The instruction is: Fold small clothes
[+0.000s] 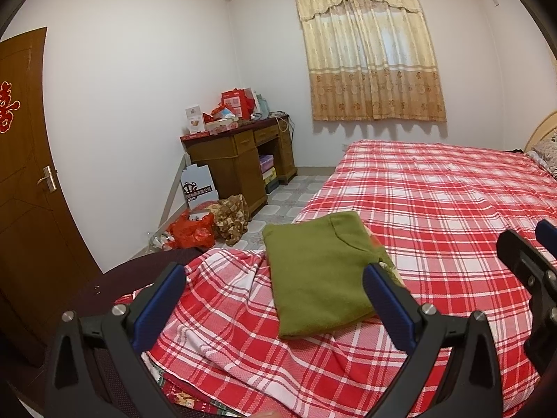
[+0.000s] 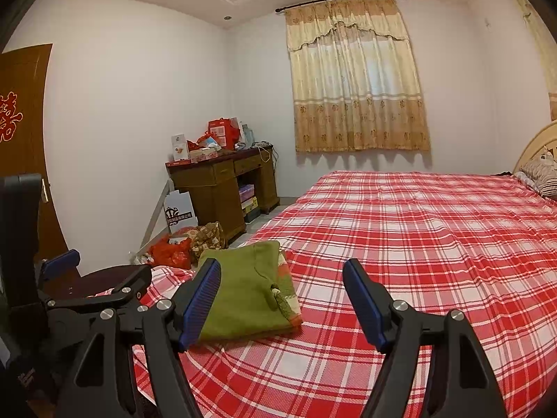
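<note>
A small green garment [image 1: 320,271] lies folded into a flat rectangle on the near left corner of the bed; in the right wrist view [image 2: 243,296] its collar and a patterned edge show at the right side. My left gripper [image 1: 275,278] is open and empty, held just above and in front of the garment, its fingers either side of it. My right gripper [image 2: 282,275] is open and empty, to the right of the garment over the sheet. The right gripper also shows at the left wrist view's right edge [image 1: 529,257].
The bed [image 2: 417,244] has a red and white plaid sheet, rumpled at the near corner [image 1: 222,299]. A wooden desk [image 1: 236,160] piled with boxes stands at the far wall. Bags [image 1: 195,230] lie on the floor. A brown door [image 1: 24,181] is at left.
</note>
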### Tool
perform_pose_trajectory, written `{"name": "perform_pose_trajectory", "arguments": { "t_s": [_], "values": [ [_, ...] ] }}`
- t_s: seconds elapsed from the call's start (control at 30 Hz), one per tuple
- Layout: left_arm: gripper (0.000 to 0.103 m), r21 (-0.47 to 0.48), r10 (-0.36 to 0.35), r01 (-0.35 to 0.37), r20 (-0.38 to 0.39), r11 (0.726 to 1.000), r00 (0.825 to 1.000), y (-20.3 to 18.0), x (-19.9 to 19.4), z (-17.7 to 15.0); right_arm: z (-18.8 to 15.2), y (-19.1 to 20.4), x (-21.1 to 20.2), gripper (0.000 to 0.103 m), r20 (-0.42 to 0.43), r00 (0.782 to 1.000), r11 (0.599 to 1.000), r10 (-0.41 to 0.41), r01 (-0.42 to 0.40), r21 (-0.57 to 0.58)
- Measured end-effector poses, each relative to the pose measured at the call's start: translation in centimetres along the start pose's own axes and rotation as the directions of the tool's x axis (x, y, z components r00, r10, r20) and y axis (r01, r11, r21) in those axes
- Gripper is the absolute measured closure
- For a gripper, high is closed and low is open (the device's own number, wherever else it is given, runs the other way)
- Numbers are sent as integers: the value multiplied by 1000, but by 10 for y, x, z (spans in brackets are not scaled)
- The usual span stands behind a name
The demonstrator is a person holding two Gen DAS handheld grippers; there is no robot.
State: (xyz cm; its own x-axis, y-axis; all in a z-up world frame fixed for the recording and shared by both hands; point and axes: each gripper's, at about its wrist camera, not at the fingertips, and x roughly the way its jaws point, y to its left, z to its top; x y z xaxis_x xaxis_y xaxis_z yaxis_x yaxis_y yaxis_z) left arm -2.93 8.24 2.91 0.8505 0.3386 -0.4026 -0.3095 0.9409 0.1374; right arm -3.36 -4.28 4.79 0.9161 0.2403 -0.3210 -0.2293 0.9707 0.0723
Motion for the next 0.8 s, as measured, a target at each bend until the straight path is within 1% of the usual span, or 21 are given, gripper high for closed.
{"name": "perform_pose_trajectory", "arguments": {
  "t_s": [0.3,0.67,0.8],
  "values": [
    [0,11,-8,8,-16,1000,1000,-2,4,1,-2,0,1,30,-8,1000,1000,-2,2,3],
    [0,2,-12,12,-40,1000,999,-2,9,2,-3,-1,3,30,-16,1000,1000,-3,3,10],
    [0,-6,-33,33,-56,999,998,-1,12,2,-4,-2,4,30,-17,1000,1000,-5,5,13]
  ]
}}
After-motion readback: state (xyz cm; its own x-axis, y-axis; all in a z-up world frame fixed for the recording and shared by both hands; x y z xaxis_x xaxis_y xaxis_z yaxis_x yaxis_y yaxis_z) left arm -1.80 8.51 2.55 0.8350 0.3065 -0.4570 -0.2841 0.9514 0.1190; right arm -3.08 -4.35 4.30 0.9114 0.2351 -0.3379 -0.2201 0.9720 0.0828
